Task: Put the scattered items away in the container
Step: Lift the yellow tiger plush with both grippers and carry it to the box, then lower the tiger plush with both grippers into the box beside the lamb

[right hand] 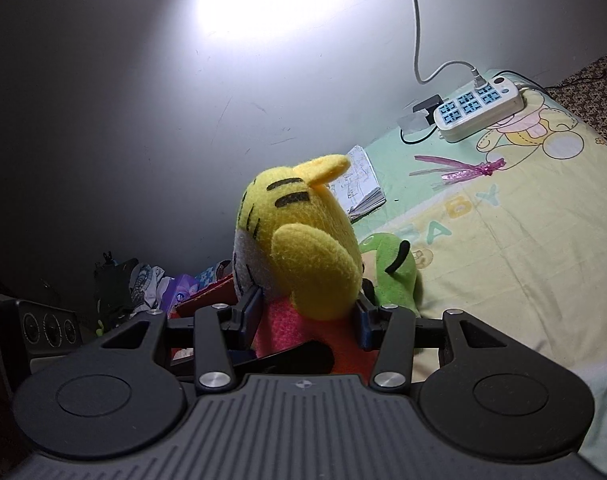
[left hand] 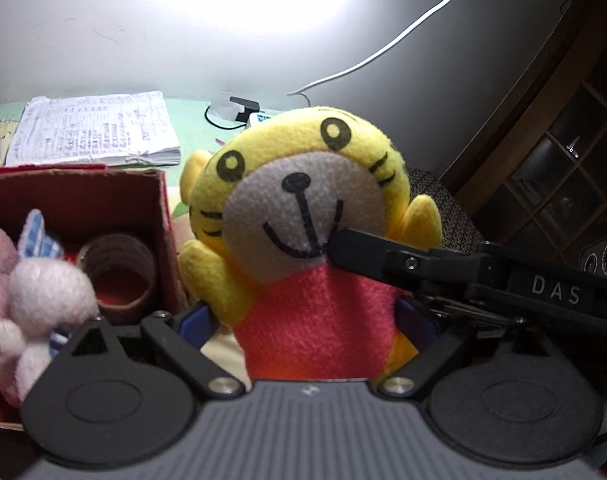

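Observation:
A yellow tiger plush (left hand: 303,184) with a red body is held up in the air, facing the left wrist camera. My left gripper (left hand: 305,316) is shut on its red lower body, one blue pad on each side. My right gripper (right hand: 307,316) is shut on the same tiger plush (right hand: 303,240), one pad against its white face and the other behind it. In the left wrist view its black finger (left hand: 367,256) reaches in from the right and touches the face. The red cardboard box (left hand: 161,216) stands at the left, holding a pink bunny plush (left hand: 43,296) and a tape roll (left hand: 119,276).
A green plush (right hand: 395,276) lies on the patterned sheet (right hand: 523,240) just behind the tiger. A notebook (left hand: 91,128) sits behind the box, a power strip (right hand: 479,106) by the wall, and a pink ribbon (right hand: 467,168) on the sheet. A wooden cabinet (left hand: 563,152) stands at the right.

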The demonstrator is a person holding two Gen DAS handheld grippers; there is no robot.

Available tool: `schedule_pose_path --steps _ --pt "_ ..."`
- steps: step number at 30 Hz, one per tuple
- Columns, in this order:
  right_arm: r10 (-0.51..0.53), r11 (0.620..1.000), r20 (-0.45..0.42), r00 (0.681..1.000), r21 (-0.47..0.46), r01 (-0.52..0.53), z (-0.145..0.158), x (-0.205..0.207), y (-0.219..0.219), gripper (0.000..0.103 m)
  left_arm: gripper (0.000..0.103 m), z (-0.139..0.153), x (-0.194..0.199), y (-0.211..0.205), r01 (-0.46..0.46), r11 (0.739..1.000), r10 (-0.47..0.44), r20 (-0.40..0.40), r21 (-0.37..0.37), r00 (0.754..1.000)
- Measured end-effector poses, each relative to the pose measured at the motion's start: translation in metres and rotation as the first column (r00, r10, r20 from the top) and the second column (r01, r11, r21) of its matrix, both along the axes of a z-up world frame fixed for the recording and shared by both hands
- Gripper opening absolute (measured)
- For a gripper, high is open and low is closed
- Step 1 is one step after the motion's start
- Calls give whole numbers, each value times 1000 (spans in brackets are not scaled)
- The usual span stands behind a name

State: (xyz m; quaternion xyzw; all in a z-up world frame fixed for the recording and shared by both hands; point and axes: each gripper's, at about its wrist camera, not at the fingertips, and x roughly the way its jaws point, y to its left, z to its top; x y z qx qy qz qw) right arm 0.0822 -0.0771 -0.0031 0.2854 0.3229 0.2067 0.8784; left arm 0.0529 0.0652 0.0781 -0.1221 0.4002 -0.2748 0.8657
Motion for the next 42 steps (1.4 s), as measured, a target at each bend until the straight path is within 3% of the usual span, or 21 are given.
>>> schedule_pose_path --steps 7,11,18,30,42 --pt "-37 997 29 999 -65 39 14 5 47 48 93 6 9 47 6 999 -5 29 -36 1000" --pt "-67 991 31 997 -111 70 14 10 66 47 93 -2 18 68 12 998 -12 4 -67 1000" --pt "-109 974 48 993 -193 116 13 14 87 45 93 -9 29 85 40 995 -39 12 -91 999" --pt "-107 918 108 988 -370 140 17 20 132 42 93 -19 35 125 21 992 -20 16 -122 1000" --pt "-101 877 133 986 -456 151 3 26 166 41 92 -35 40 153 -57 996 55 -28 -72 998"
